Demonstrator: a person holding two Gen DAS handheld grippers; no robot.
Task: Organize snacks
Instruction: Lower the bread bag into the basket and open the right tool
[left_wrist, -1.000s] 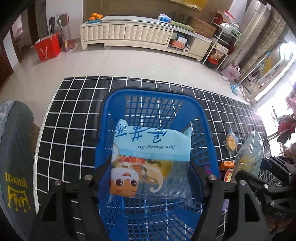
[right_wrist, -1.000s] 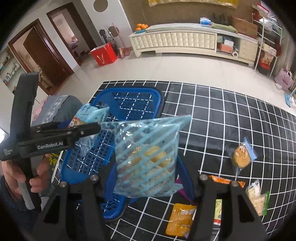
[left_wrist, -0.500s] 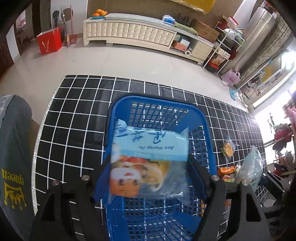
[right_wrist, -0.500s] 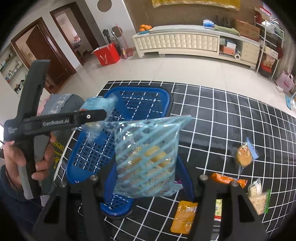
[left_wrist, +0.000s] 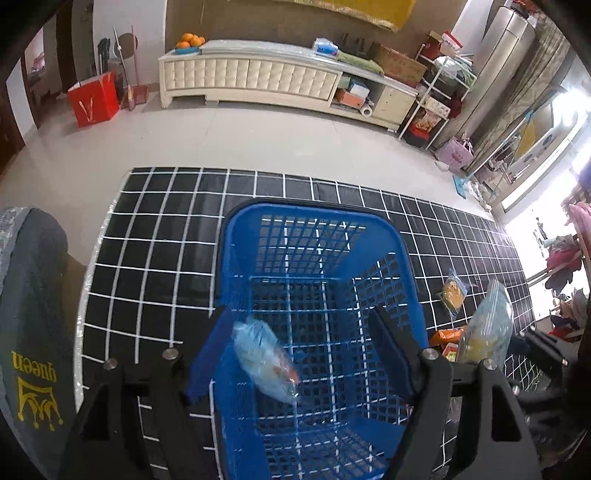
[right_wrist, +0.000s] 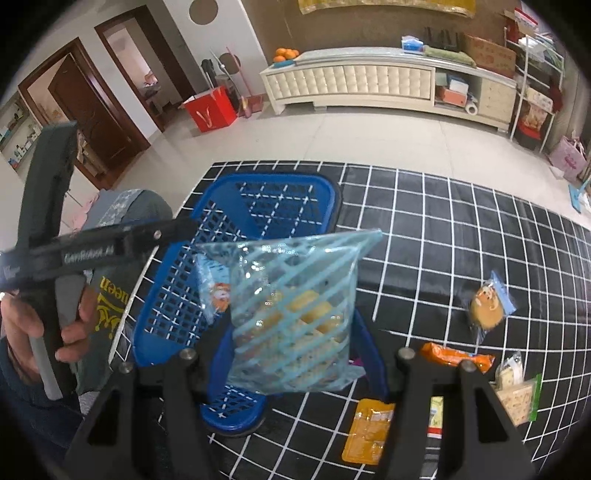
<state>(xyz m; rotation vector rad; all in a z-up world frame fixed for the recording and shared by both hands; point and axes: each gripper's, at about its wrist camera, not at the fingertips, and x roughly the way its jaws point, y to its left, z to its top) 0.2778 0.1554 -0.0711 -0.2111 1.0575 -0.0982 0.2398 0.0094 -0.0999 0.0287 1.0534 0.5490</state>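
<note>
A blue plastic basket (left_wrist: 369, 236) stands on a black grid mat (left_wrist: 155, 236). My left gripper (left_wrist: 299, 347) is open above the basket. A light blue snack packet (left_wrist: 266, 363) is blurred inside the basket, free of the jaws. My right gripper (right_wrist: 291, 332) is shut on a clear bag with blue stripes (right_wrist: 291, 314) full of yellow snacks, held beside the basket (right_wrist: 229, 221). That bag also shows in the left wrist view (left_wrist: 487, 328). The light blue packet shows through the basket wall in the right wrist view (right_wrist: 218, 295).
Loose snacks lie on the mat (right_wrist: 443, 236) right of the basket: a round biscuit packet (right_wrist: 487, 310), an orange packet (right_wrist: 458, 358), a flat orange pouch (right_wrist: 367, 430), a clear packet with green edge (right_wrist: 519, 395). The person's knee (left_wrist: 33, 332) is at the left.
My left gripper has opened and let go of the light blue packet, which has dropped into the basket. The left gripper has risen. The right gripper still holds the striped bag.
</note>
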